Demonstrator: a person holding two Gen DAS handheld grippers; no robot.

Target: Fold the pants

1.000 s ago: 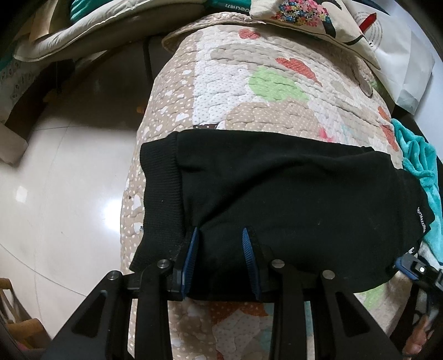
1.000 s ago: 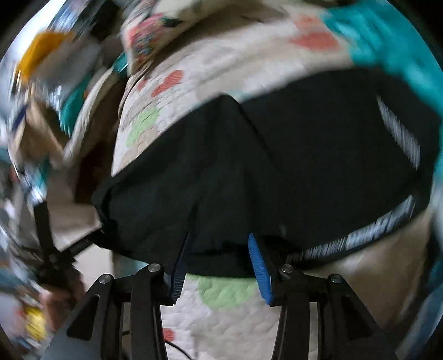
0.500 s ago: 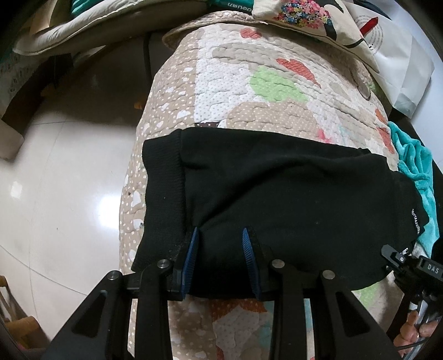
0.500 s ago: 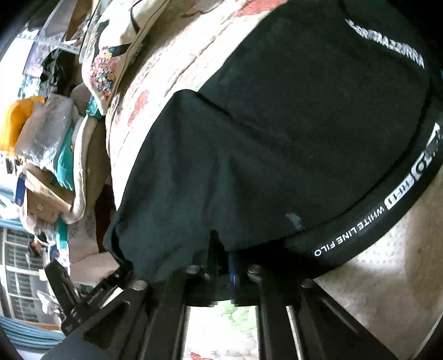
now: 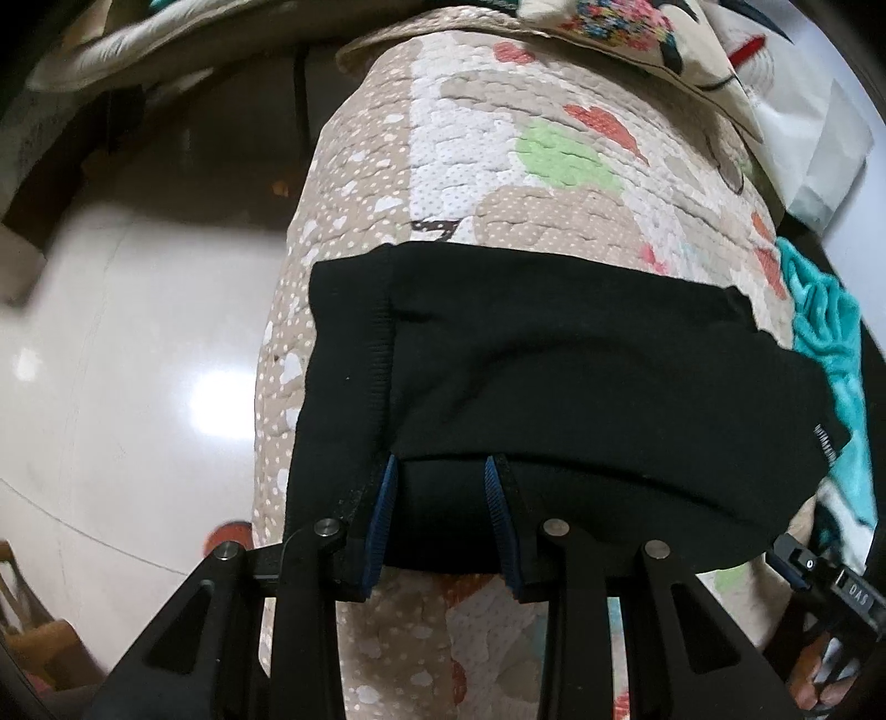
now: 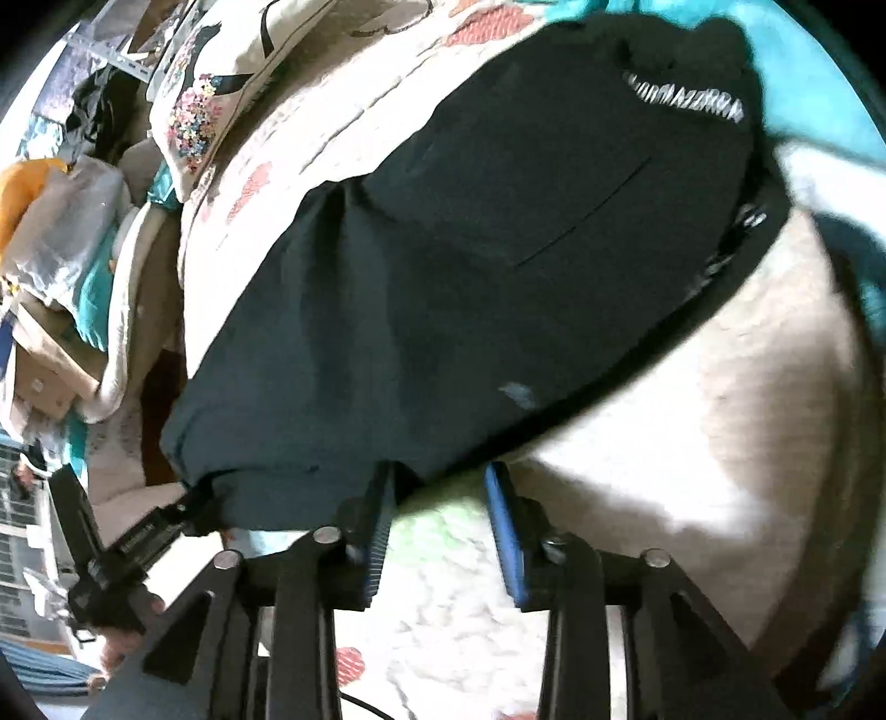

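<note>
Black pants (image 5: 554, 376) lie folded across a patchwork quilt (image 5: 498, 183). My left gripper (image 5: 440, 471) stands at their near edge beside the ribbed cuff, shut on a thick fold of the cloth. In the right wrist view the pants (image 6: 470, 249) fill the middle, with white lettering at the far right. My right gripper (image 6: 440, 476) is at their near edge with its jaws opening. Only quilt (image 6: 720, 415) shows between them, and the hem just meets the left fingertip. Each gripper also shows in the other's view: the right gripper (image 5: 819, 570) and the left gripper (image 6: 138, 537).
A teal cloth (image 5: 830, 332) lies past the right end of the pants. A printed pillow (image 5: 637, 33) and a white bag (image 5: 814, 149) sit at the far end of the quilt. Shiny floor (image 5: 138, 360) drops off on the left. Bags and boxes (image 6: 55, 221) crowd beyond.
My right gripper, shut on the pants' near edge half a second ago, has let go and drawn back a little. The left gripper has kept its hold and place.
</note>
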